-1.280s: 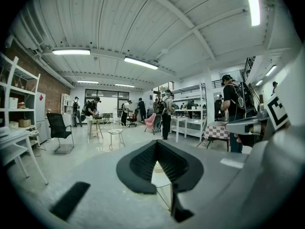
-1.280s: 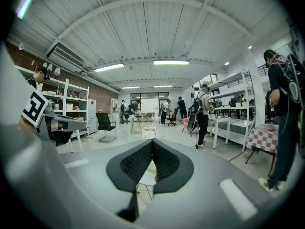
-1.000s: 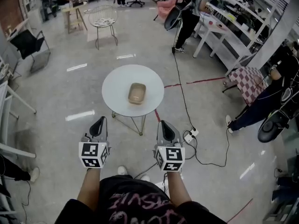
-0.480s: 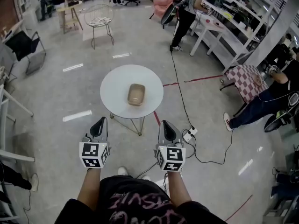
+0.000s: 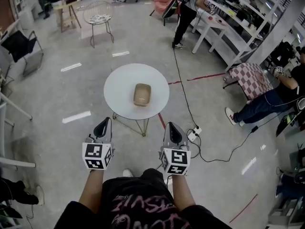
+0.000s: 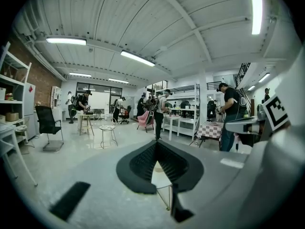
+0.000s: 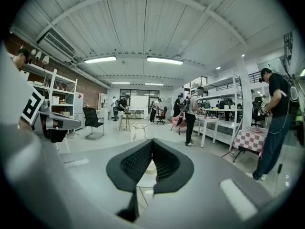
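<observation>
Tan oblong bowl (image 5: 142, 94) sits mid-top on a round white desk (image 5: 119, 87) with thin wire legs, centre of the head view. What is in the bowl cannot be made out.

Left gripper (image 5: 103, 124) and right gripper (image 5: 171, 130) hang side by side in the lower half of the frame. Both are short of the desk's near edge and well apart from the bowl.

Left gripper view: jaws pressed tip to tip, nothing between them. A blurred sliver of desk and bowl shows through the gap below the tips. Right gripper view: jaws likewise closed and empty, with the desk mostly hidden behind them.

White power strip (image 5: 194, 135) and black cable (image 5: 183, 94) lie on the grey floor (image 5: 57, 94), right of the right gripper. The holder's torso is cut off at the bottom edge. Checked cloth (image 5: 250, 78) at right.
</observation>
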Action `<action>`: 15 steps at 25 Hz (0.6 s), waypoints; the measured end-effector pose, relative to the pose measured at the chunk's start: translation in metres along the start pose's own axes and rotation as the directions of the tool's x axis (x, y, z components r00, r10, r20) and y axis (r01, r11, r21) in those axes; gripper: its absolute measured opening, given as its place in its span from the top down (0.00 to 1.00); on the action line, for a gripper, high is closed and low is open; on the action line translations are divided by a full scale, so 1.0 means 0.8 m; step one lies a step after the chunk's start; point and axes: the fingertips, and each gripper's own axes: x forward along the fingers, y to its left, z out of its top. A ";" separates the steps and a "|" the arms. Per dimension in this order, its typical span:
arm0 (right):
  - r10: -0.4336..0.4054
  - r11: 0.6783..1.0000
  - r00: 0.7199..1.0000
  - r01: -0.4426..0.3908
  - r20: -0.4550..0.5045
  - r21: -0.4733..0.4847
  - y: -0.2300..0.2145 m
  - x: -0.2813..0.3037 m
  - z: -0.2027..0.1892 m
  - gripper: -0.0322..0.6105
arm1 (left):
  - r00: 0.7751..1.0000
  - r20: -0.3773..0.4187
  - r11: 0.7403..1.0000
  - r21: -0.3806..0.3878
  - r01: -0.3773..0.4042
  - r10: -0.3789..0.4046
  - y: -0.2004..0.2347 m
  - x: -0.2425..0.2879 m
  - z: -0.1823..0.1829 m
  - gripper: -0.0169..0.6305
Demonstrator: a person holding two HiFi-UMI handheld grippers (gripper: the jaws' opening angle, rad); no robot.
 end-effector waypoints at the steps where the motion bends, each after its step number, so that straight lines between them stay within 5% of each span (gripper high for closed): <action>1: -0.002 1.000 1.000 0.002 0.002 0.003 0.004 0.001 0.002 0.95 | 1.000 -0.001 1.000 -0.003 0.001 -0.001 0.005 -0.001 0.000 0.98; 15: -0.005 1.000 1.000 0.005 0.013 0.029 0.025 0.017 0.008 0.95 | 0.999 -0.006 0.999 -0.004 0.032 -0.032 0.029 0.005 0.000 0.98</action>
